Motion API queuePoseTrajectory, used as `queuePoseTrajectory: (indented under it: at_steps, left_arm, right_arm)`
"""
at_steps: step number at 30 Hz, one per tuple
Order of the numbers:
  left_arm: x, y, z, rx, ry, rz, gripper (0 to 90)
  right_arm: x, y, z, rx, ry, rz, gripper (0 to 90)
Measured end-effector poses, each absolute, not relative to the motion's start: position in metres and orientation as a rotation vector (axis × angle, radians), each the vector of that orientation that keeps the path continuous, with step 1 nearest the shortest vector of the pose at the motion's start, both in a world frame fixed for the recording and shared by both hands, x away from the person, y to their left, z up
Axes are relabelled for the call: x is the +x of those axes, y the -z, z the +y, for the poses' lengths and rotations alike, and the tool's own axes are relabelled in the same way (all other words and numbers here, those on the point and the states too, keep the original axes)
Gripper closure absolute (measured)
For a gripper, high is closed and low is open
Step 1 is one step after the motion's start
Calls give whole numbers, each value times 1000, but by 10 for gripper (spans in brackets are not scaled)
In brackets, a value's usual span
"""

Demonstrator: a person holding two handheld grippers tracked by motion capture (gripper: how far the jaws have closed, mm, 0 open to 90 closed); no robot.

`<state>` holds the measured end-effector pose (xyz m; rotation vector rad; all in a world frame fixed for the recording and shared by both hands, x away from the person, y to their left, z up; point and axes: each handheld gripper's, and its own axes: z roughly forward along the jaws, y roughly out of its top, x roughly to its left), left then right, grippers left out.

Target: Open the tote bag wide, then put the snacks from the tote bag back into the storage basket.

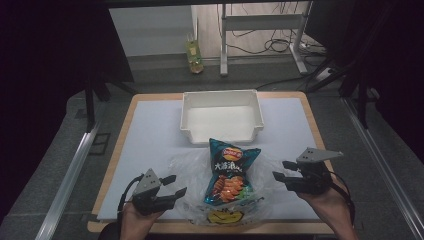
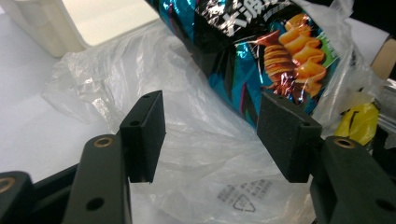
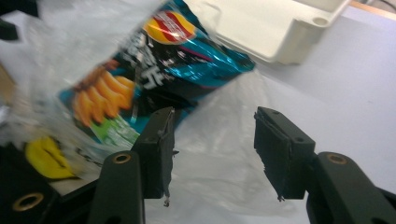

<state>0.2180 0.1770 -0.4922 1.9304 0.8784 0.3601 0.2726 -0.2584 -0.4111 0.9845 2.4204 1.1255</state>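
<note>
While both tools (image 1: pixel 176 185) (image 1: pixel 281 170) gape empty: 1 chip pkt (image 1: pixel 231 171), 1 plastic bag (image 1: pixel 192 165), 1 bin (image 1: pixel 221 98).

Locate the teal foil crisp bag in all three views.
High view: teal foil crisp bag at bottom centre, on the clear plastic bag.
Left gripper view: top centre to right, beyond the jaws.
Right gripper view: upper left.
Shared landmark: white plastic bin behind it.

Wooden table (image 1: pixel 118 150) under a white mat (image 1: pixel 150 145), bearing white tray (image 1: pixel 221 131) and clear plastic bag (image 1: pixel 190 170)
</note>
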Motion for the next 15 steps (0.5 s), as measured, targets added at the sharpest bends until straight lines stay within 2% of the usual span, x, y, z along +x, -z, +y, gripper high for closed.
queuePoseTrajectory:
  at_steps: [9, 15]
  left_arm:
    - [218, 493, 174, 1949, -359, 868, 365]
    - [218, 493, 175, 1941, -373, 865, 299]
  right_arm:
    - [275, 419, -234, 949, -1179, 2491, 488]
    - [276, 428, -217, 919, -1169, 2534, 477]
